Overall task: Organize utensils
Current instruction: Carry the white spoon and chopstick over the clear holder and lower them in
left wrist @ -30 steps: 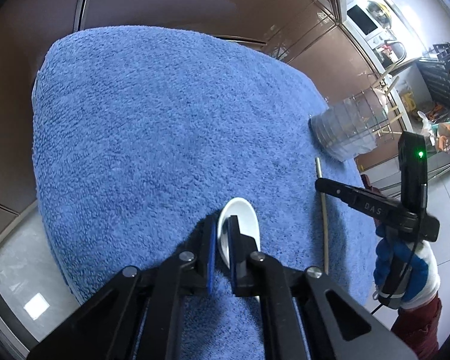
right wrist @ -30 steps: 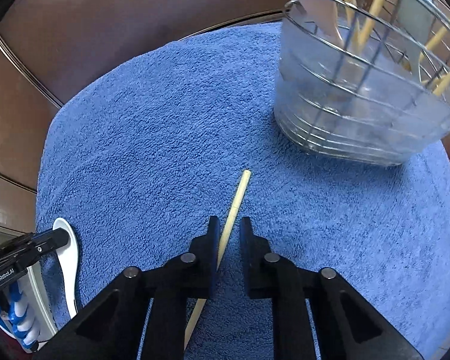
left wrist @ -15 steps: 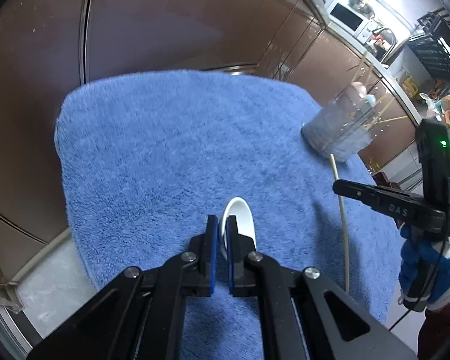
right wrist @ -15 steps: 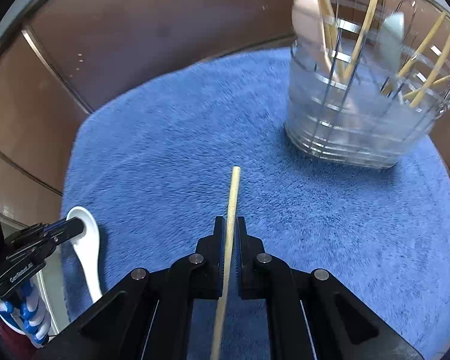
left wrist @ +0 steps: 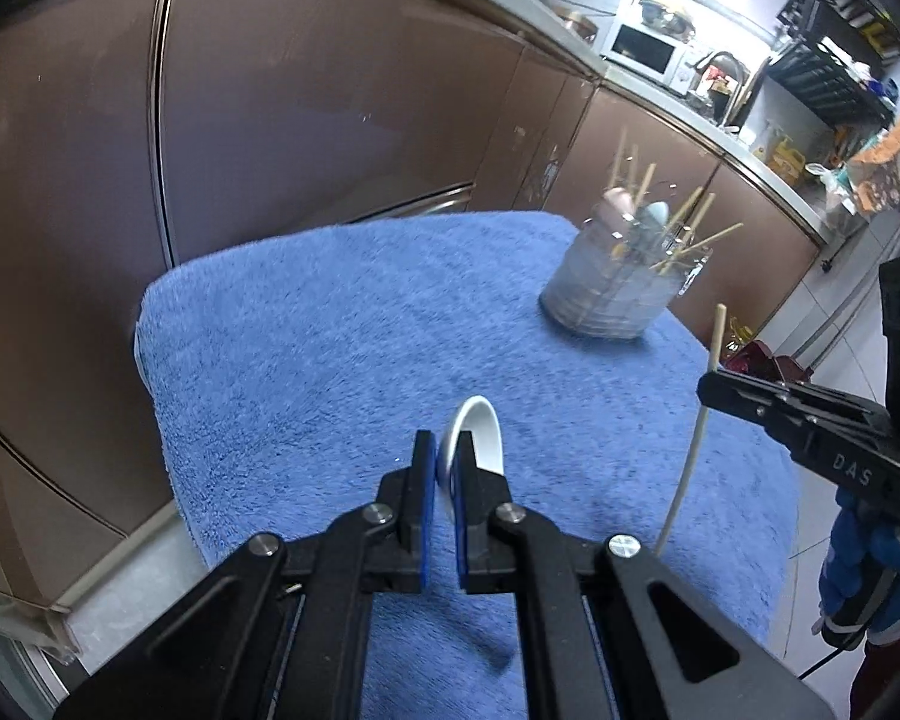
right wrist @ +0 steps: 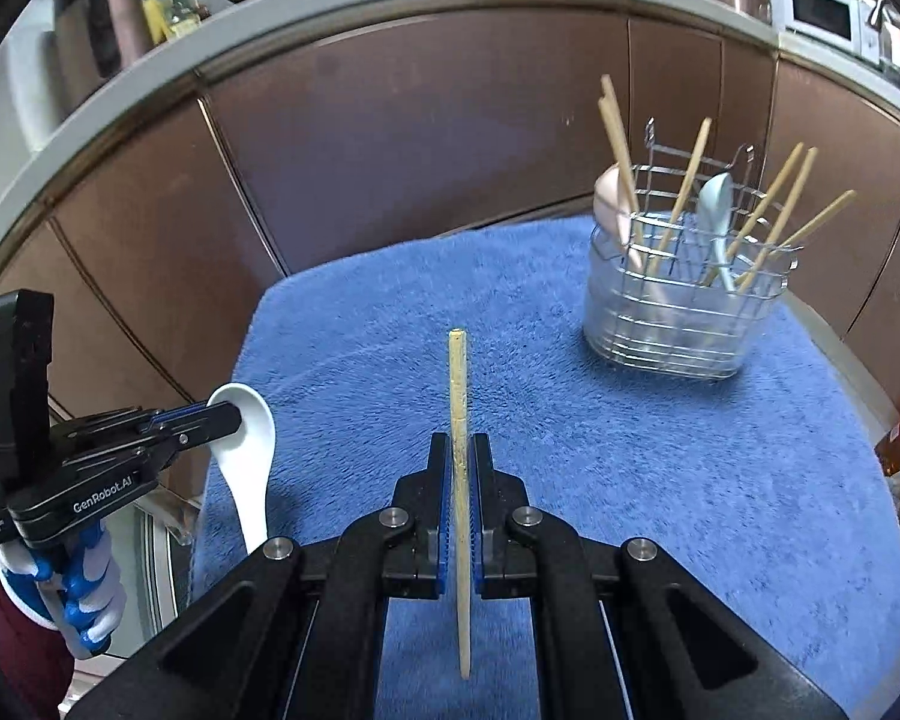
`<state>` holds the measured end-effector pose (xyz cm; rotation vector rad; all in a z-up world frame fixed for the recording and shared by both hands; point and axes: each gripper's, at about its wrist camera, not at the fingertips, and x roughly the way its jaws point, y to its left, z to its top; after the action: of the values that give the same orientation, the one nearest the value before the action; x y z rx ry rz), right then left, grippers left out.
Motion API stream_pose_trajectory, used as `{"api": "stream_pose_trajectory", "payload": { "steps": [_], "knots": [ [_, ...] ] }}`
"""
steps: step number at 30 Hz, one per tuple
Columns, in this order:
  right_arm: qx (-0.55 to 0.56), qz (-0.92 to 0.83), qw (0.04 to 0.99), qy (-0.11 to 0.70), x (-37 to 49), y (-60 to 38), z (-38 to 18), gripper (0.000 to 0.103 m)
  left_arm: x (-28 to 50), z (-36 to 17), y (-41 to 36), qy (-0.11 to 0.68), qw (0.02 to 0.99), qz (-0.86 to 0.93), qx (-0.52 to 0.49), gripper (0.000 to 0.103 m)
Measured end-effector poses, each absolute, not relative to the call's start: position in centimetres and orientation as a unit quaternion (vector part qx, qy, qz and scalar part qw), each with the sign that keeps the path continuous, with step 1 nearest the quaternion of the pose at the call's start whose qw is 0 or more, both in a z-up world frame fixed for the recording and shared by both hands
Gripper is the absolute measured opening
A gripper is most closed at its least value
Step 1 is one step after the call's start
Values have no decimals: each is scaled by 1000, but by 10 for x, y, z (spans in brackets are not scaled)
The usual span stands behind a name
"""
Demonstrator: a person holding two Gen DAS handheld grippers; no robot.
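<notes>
My left gripper (left wrist: 444, 456) is shut on a white ceramic spoon (left wrist: 480, 435) and holds it above the blue towel (left wrist: 330, 330); from the right wrist view the spoon (right wrist: 249, 456) hangs bowl-up from that gripper (right wrist: 225, 417). My right gripper (right wrist: 461, 462) is shut on a wooden chopstick (right wrist: 459, 396), held off the towel and pointing forward; the chopstick also shows in the left wrist view (left wrist: 699, 420). A wire utensil holder (right wrist: 684, 300) with several chopsticks and two spoons stands at the far right of the towel (right wrist: 630, 450); it also shows in the left wrist view (left wrist: 621, 294).
Brown cabinet fronts (right wrist: 420, 138) run behind the towel-covered surface. A counter with a microwave (left wrist: 642, 48) lies beyond. The towel's edges drop off at the left (left wrist: 150, 372) and right (right wrist: 858, 372).
Both grippers have lifted up off the towel, the left with the white spoon and the right with the chopstick, which it closed on. The utensil holder now sits farther away in both views.
</notes>
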<state>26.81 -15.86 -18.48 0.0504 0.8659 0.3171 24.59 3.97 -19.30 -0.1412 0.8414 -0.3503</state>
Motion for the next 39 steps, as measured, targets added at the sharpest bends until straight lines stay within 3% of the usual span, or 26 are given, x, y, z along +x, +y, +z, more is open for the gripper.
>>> {"api": "stream_pose_trajectory", "payload": {
  "steps": [39],
  "knots": [
    [84, 122, 945, 292, 96, -223, -117, 5, 104, -81, -14, 275, 946, -170, -5, 4]
  ]
}}
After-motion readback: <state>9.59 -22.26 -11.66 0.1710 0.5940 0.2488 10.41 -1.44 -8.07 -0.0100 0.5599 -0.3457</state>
